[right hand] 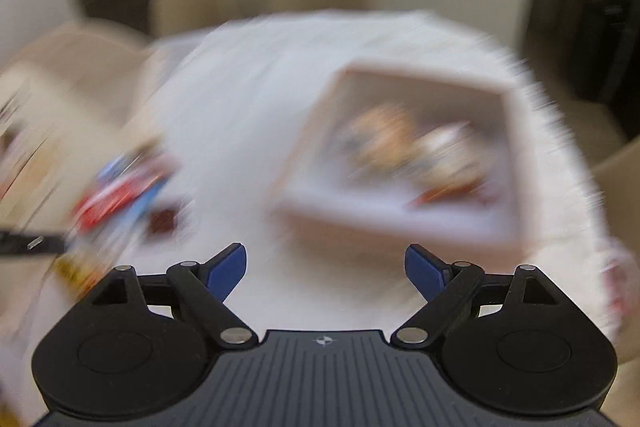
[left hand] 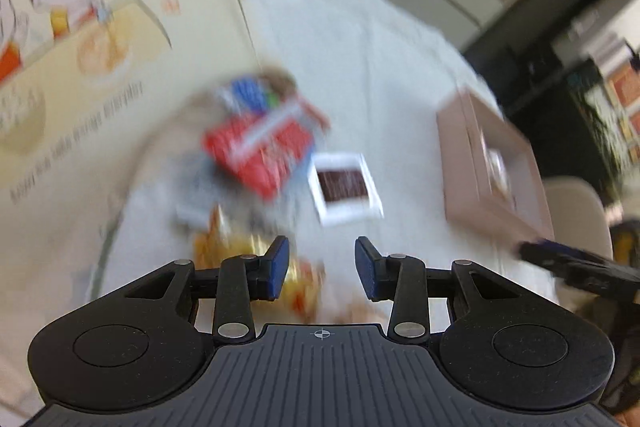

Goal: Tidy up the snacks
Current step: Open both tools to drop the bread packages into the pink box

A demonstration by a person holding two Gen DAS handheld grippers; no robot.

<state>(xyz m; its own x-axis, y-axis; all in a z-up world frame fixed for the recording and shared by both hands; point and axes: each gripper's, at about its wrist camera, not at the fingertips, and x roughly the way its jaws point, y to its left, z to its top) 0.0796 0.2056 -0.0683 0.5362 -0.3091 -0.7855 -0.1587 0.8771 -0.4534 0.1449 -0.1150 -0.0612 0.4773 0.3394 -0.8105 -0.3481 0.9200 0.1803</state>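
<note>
Left gripper (left hand: 322, 267) and right gripper (right hand: 325, 273) both spread wide, empty. Between picks, I'd guess; next: close on a snack (left hand: 262, 151), carry to box (right hand: 404, 151)

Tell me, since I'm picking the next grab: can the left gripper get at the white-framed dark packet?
Probably yes: the left gripper is open and empty, and the packet lies alone on the white cloth just ahead, nothing between.

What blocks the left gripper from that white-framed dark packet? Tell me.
Nothing visible. The left gripper is open, and only bare white tablecloth lies between it and the white-framed packet. The red packet sits left of that path.
</note>
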